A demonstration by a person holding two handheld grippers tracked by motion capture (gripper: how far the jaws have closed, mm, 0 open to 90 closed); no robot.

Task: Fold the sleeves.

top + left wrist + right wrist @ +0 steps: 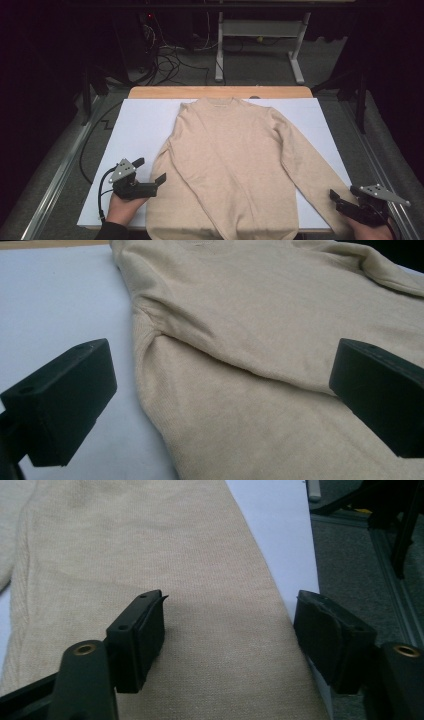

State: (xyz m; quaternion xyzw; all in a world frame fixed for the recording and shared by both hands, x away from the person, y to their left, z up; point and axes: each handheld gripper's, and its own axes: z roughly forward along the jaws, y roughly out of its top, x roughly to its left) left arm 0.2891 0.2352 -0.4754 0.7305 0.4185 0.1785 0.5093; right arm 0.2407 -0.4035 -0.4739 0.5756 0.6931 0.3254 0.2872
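A beige sweater (pixel 227 165) lies flat on the white sheet (pixel 135 130); the left gripper (pixel 220 400) gapes over its sleeve; the right gripper (pixel 227 635) straddles the other sleeve, jaws apart, not pinching.

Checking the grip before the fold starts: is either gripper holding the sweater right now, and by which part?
Nothing is held. The left gripper is open over the sweater near its armpit; the right gripper straddles the sleeve end, jaws not pressing it.

No readable text, label, brand or number anywhere.
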